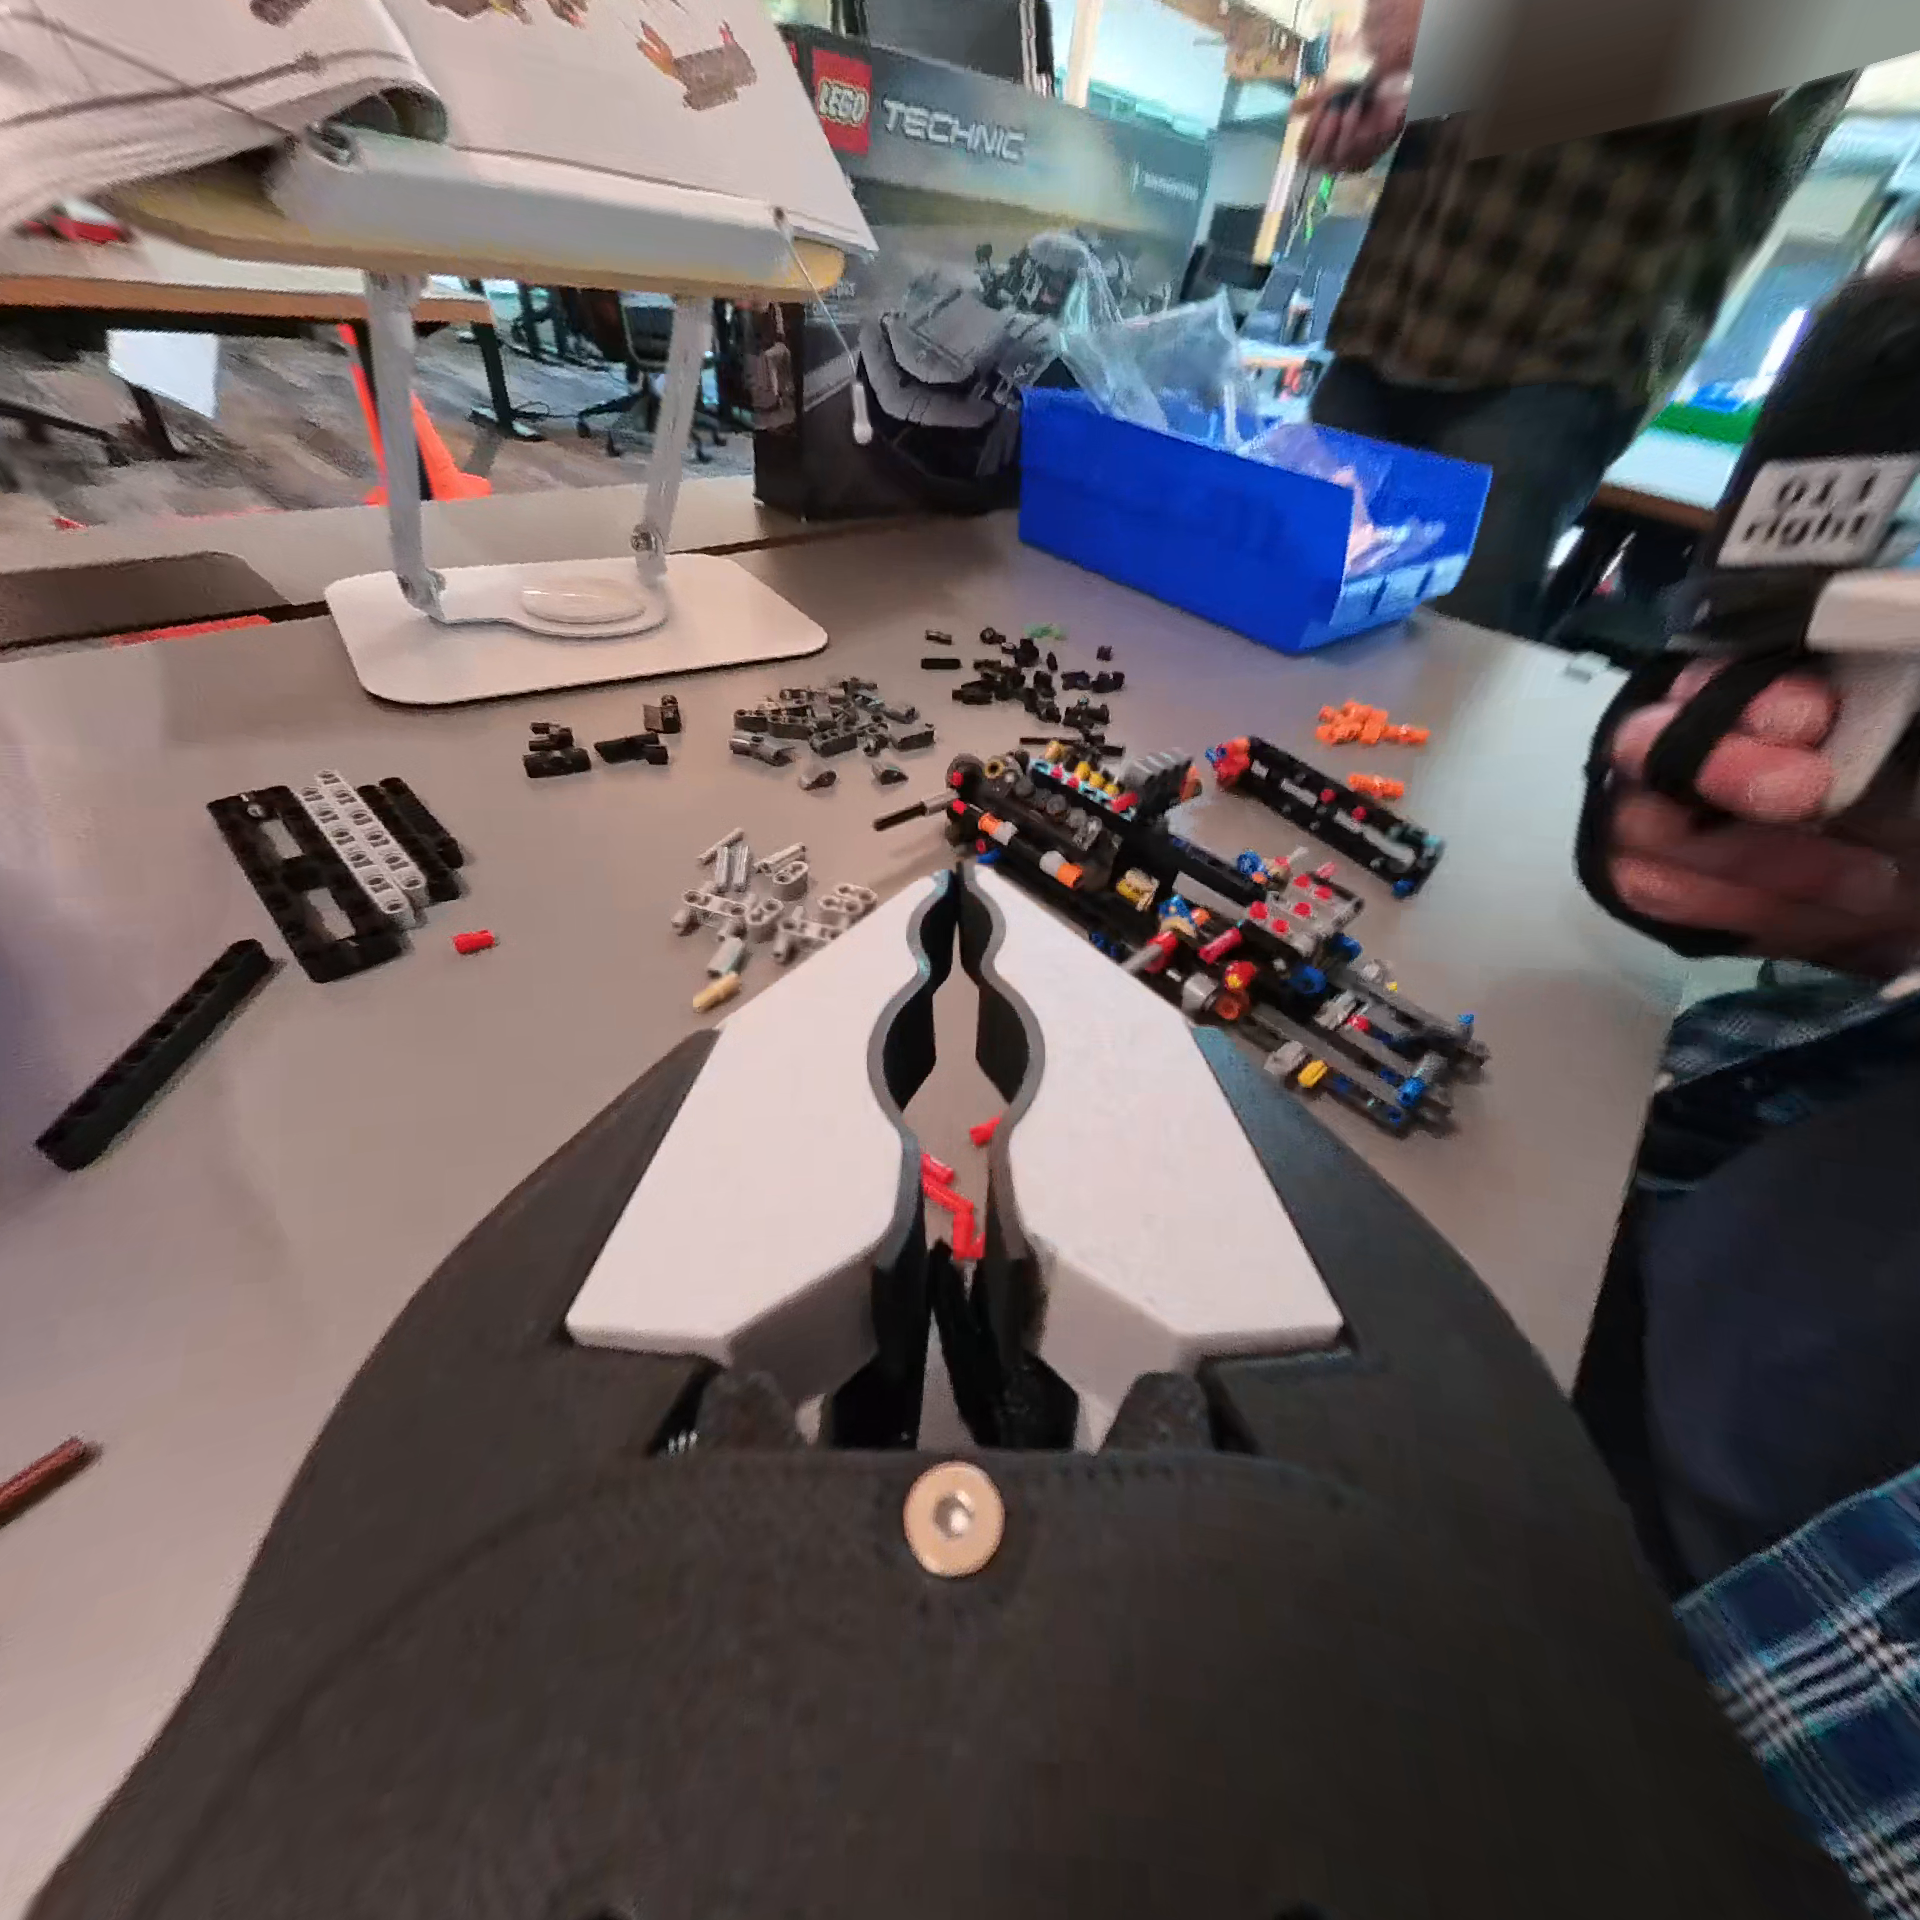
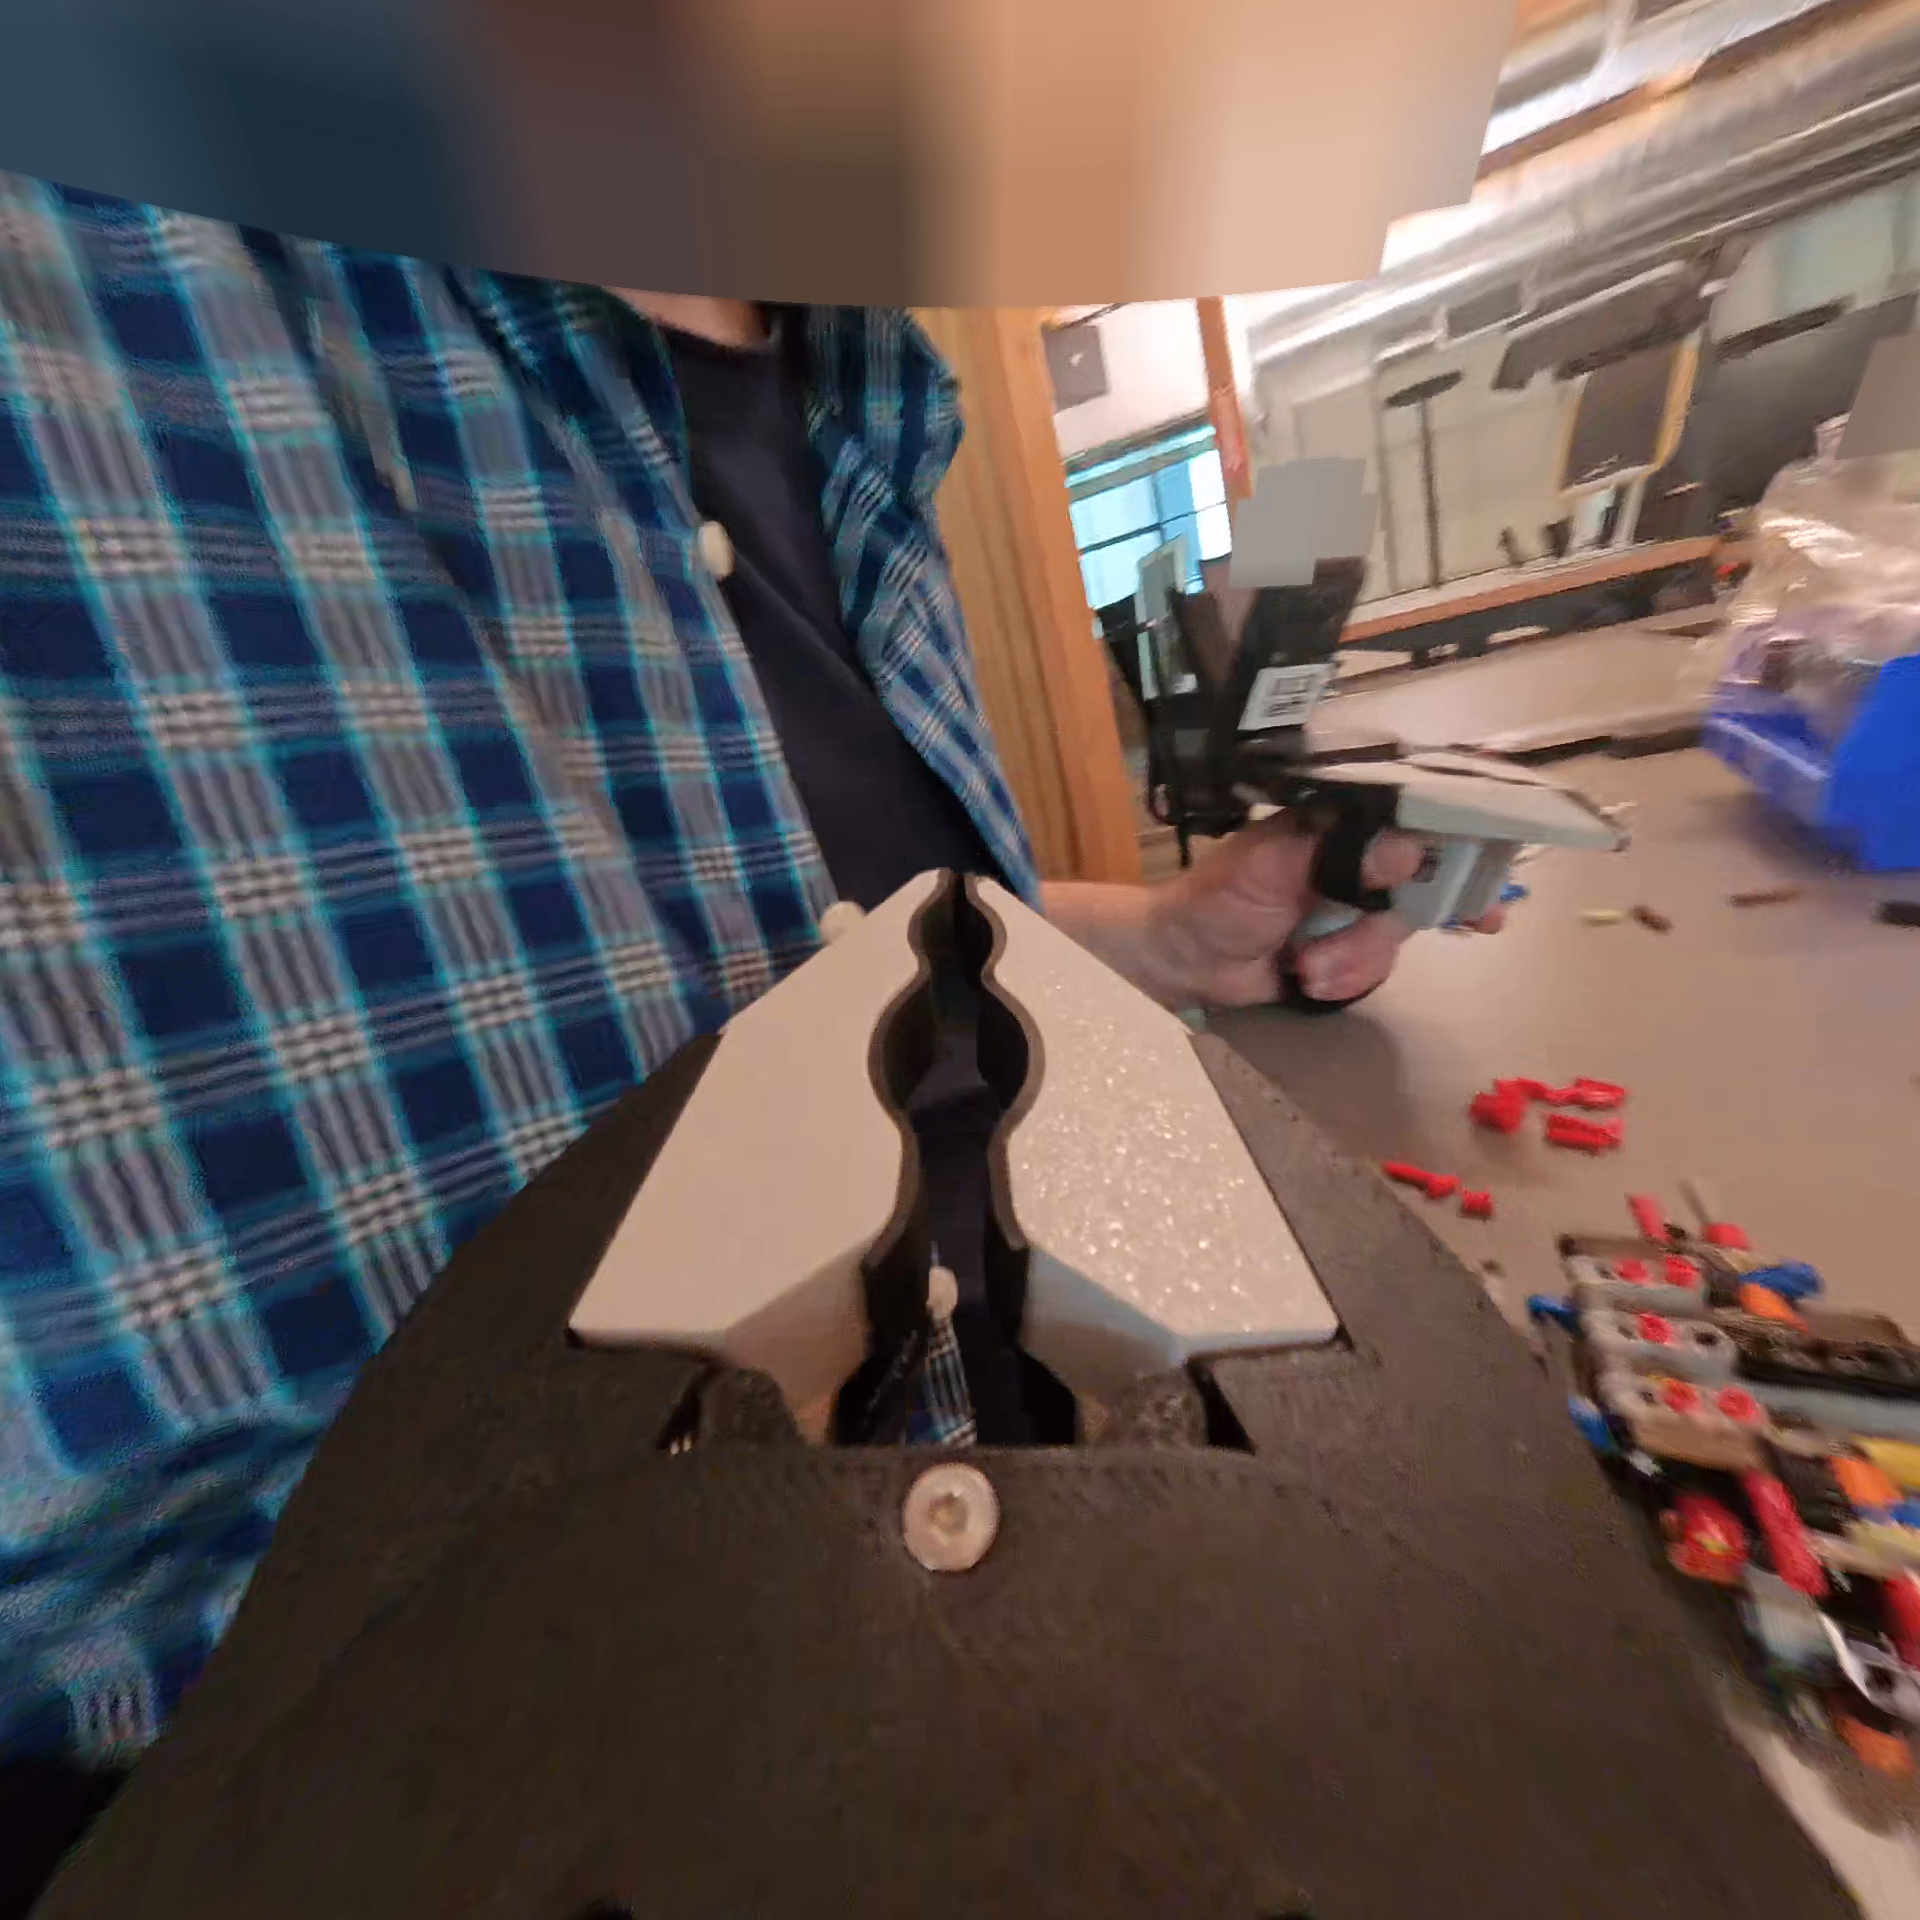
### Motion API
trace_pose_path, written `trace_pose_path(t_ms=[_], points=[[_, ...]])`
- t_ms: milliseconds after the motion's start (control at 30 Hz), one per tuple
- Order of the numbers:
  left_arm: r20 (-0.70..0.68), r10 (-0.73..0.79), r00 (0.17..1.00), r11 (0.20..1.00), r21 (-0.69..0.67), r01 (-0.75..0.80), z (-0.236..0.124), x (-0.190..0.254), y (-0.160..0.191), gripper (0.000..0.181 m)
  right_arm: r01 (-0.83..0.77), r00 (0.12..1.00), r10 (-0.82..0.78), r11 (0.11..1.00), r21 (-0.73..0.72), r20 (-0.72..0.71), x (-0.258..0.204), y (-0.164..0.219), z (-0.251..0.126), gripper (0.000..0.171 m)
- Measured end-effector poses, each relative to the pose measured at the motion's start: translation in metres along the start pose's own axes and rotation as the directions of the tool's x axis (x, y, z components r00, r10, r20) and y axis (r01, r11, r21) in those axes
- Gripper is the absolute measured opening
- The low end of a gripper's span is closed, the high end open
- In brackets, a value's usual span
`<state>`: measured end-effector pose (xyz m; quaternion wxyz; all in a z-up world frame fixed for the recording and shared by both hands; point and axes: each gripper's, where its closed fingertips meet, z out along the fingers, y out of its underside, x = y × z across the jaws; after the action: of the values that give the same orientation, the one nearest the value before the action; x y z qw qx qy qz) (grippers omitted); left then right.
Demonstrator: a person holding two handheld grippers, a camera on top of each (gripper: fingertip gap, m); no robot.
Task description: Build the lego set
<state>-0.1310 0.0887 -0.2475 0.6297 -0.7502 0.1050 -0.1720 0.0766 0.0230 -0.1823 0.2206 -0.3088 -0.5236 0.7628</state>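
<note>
The partly built model [image 1: 1195, 914], black with red, blue and orange pins, lies on the grey table right of centre; it also shows in the right wrist view [image 2: 1745, 1455]. My left gripper [image 1: 958, 878] is shut and empty, held above the table, its tips just before the model's near end. Red pins [image 1: 951, 1184] on the table show through the gap between its fingers. My right gripper [image 2: 958, 883] is shut and empty, raised and pointing at the person's plaid shirt. A smaller black sub-assembly [image 1: 1330, 810] lies behind the model.
Loose parts lie in piles: light grey connectors [image 1: 769, 904], dark grey pieces [image 1: 831, 722], black pins [image 1: 1029, 675], orange pins [image 1: 1366, 727], stacked black and grey beams [image 1: 332, 873], a long black beam [image 1: 156, 1049]. A blue bin [image 1: 1247, 520] and a book stand [image 1: 571, 623] stand behind. Tip to tip, the grippers are about 25 centimeters apart. The smaller black sub-assembly [image 1: 1330, 810] lies some 20 centimeters from my right tips, 25 centimeters from my left tips.
</note>
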Motion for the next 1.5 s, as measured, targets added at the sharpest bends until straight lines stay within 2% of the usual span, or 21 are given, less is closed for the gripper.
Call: trace_pose_path(t_ms=[33, 133, 267, 367, 433, 500, 567, 600, 700, 800, 1000, 1133, 1233, 1333, 1500], points=[[-0.022, -0.031, 0.999, 0.999, 0.013, 0.031, -0.001, -0.001, -0.005, 0.000, 0.002, 1.000, -0.002, 1.000, 0.006, 0.027, -0.005, -0.003, 0.004, 0.000], [-0.006, 0.039, 0.999, 0.998, 0.046, -0.038, -0.007, -0.005, -0.025, 0.000, -0.053, 0.998, 0.053, 0.999, -0.001, 0.032, -0.005, 0.001, 0.012, 0.000], [-0.024, 0.056, 0.998, 0.998, 0.036, -0.055, -0.015, 0.009, -0.023, 0.000, -0.014, 1.000, 0.014, 0.999, 0.029, 0.010, -0.024, -0.004, 0.015, 0.000], [-0.055, 0.054, 0.997, 0.996, 0.079, -0.050, -0.031, 0.029, -0.030, 0.000, 0.049, 0.996, -0.046, 0.998, 0.040, -0.079, -0.036, -0.001, 0.009, 0.000], [-0.063, 0.021, 0.998, 0.996, 0.084, -0.016, -0.036, 0.032, -0.028, 0.000, 0.086, 0.974, -0.056, 0.988, 0.132, -0.219, -0.028, -0.017, -0.013, 0.000], [-0.070, -0.004, 0.998, 0.994, 0.110, 0.012, -0.044, 0.032, -0.039, 0.000, 0.108, 0.928, 0.000, 0.957, 0.270, -0.373, -0.014, -0.041, -0.052, 0.000], [-0.124, -0.066, 0.990, 0.984, 0.159, 0.085, -0.049, 0.038, -0.055, 0.000, 0.128, 0.897, 0.083, 0.891, 0.435, -0.433, -0.011, -0.066, -0.091, 0.000], [-0.136, -0.064, 0.989, 0.985, 0.148, 0.084, -0.046, 0.042, -0.055, 0.000, 0.104, 0.884, 0.117, 0.895, 0.434, -0.453, -0.005, -0.063, -0.097, 0.000], [-0.104, 0.110, 0.988, 0.992, -0.043, -0.115, -0.021, 0.052, -0.026, 0.000, 0.011, 0.868, 0.136, 0.956, 0.292, -0.477, 0.013, -0.031, -0.070, 0.000], [-0.155, 0.218, 0.963, 0.965, -0.113, -0.237, -0.001, 0.062, -0.014, 0.000, -0.010, 0.885, 0.063, 0.993, 0.116, -0.461, 0.022, -0.007, -0.036, 0.000], [-0.181, 0.125, 0.975, 0.985, -0.097, -0.144, 0.031, 0.035, -0.018, 0.000, -0.067, 0.927, 0.098, 0.993, 0.096, -0.363, 0.046, 0.001, -0.018, 0.000], [-0.171, 0.126, 0.977, 0.985, -0.096, -0.144, 0.044, 0.024, -0.017, 0.000, 0.002, 0.930, 0.001, 1.000, 0.007, -0.368, 0.057, -0.005, -0.014, 0.000], [-0.182, 0.167, 0.969, 0.973, -0.126, -0.192, 0.047, 0.027, -0.012, 0.000, 0.055, 0.925, -0.088, 0.994, -0.098, -0.370, 0.063, -0.002, -0.004, 0.000], [-0.152, 0.270, 0.951, 0.938, -0.180, -0.295, 0.042, 0.025, -0.002, 0.000, 0.061, 0.908, -0.137, 0.978, -0.199, -0.395, 0.069, 0.011, 0.007, 0.000], [-0.161, 0.276, 0.948, 0.928, -0.212, -0.307, 0.029, 0.026, 0.019, 0.000, 0.083, 0.879, -0.225, 0.941, -0.329, -0.421, 0.065, 0.030, 0.012, 0.000]])
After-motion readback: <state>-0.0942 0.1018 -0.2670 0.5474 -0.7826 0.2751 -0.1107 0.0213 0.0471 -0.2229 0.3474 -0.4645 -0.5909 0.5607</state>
